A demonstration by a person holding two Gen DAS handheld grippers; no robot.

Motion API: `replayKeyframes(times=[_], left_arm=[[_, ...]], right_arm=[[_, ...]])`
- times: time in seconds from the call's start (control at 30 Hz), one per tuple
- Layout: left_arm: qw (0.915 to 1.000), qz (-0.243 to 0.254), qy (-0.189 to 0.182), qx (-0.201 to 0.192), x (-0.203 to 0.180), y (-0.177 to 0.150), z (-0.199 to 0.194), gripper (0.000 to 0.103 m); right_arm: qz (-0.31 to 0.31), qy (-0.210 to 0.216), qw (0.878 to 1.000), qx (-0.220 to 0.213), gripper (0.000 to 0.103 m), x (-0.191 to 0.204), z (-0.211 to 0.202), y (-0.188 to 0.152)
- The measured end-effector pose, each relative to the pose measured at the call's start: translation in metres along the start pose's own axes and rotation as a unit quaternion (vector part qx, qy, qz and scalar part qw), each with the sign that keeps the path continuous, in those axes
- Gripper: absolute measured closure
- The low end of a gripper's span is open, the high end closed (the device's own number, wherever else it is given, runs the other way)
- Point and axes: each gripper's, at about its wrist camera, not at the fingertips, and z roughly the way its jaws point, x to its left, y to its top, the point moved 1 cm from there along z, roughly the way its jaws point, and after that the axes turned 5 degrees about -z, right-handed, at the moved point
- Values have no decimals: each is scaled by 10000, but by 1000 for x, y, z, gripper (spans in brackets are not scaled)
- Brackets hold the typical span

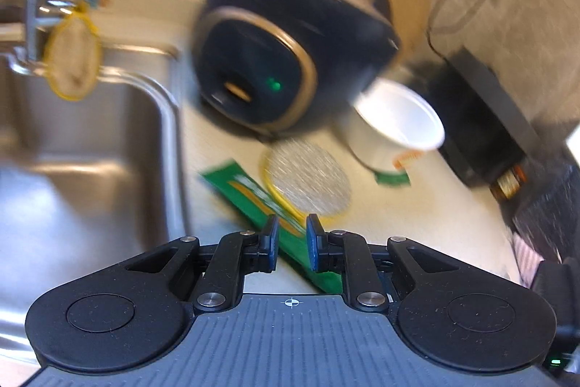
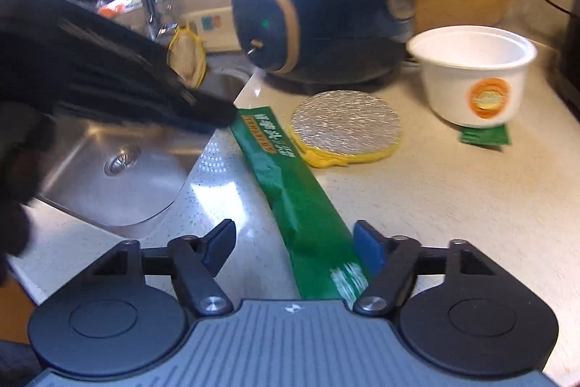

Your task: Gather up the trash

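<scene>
Item 1, long green wrapper (image 2: 290,191): lies flat on the pale countertop (image 2: 453,205), running diagonally from the sink (image 2: 119,176) edge toward you, just beside the yellow-rimmed foil lid (image 2: 344,126), which may overlap its edge. It looks like thin, creased film, so you should expect it to be very light, limp and somewhat slick; take it across its narrow width near one end, pinching from above. Your left gripper (image 1: 293,242) is over the wrapper with its blue pads (image 1: 315,243) drawn close together and a strip of green between them; from the blurred view you cannot tell whether they actually pinch the film. Your right gripper (image 2: 295,242) stands wide apart, holding nothing, with the wrapper's near end between its fingers, closer to the right-hand one. Item 2, white cup (image 2: 475,75): upright near the back, orange label, probably light and crushable; grip the rim wall gently. Item 3, small green scrap (image 2: 484,135): partly under the cup's base, flimsy, likely needs the cup lifted first. Not trash by the look of it: dark rice cooker (image 2: 315,20) behind, and a mesh strainer hanging on the tap (image 1: 72,57).
</scene>
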Motion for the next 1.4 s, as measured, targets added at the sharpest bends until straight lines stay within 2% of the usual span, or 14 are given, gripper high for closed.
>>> replayKeyframes(times=[0.03, 0.1, 0.13, 0.23, 0.33, 0.4, 0.53, 0.67, 0.77, 0.9, 0.97, 1.07, 1.23, 1.4], left_arm=[[9999, -66, 56, -62, 6, 2, -4, 84], [9996, -177, 169, -116, 16, 4, -9, 84], [9995, -202, 230, -121, 19, 5, -10, 84], [9992, -165, 368, -61, 25, 8, -6, 84], [9994, -8, 343, 53, 23, 11, 4, 84], [9995, 163, 233, 129, 16, 12, 14, 84], [9979, 587, 8, 285, -6, 12, 38, 84], [9937, 1024, -171, 415, -32, 15, 64, 84], [9902, 1273, -352, 460, -53, 20, 82, 84], [9846, 1559, -625, 486, -82, 24, 103, 84], [9808, 1768, -679, 458, -93, 22, 115, 84], [9769, 2037, -448, 472, -102, 17, 138, 84], [9736, 2191, -218, 607, -103, 8, 164, 84], [9602, 2708, -157, 659, -108, -5, 153, 83]], right_arm=[[-97, -57, 9999, 28, 40, 3, 6, 3], [-205, -225, 9994, 143, 61, 4, 14, 9], [-219, -237, 9993, 187, 65, 4, 14, 12], [-128, -94, 9998, 153, 71, -1, 0, 14], [-35, -266, 9995, 155, 72, -12, -20, 2], [179, -388, 9989, 215, 72, -26, -35, -11], [669, -918, 9931, 298, 72, -61, -66, -38], [1312, -1538, 9789, 292, 72, -98, -93, -59], [1727, -1815, 9677, 275, 72, -115, -102, -73], [2032, -1785, 9625, 213, 70, -120, -106, -83], [2042, -1709, 9638, 152, 60, -117, -108, -85], [2001, -1679, 9653, 13, 48, -110, -117, -87], [2146, -1704, 9617, -92, 47, -113, -124, -88], [2565, -1625, 9526, -201, 47, -125, -123, -86]])
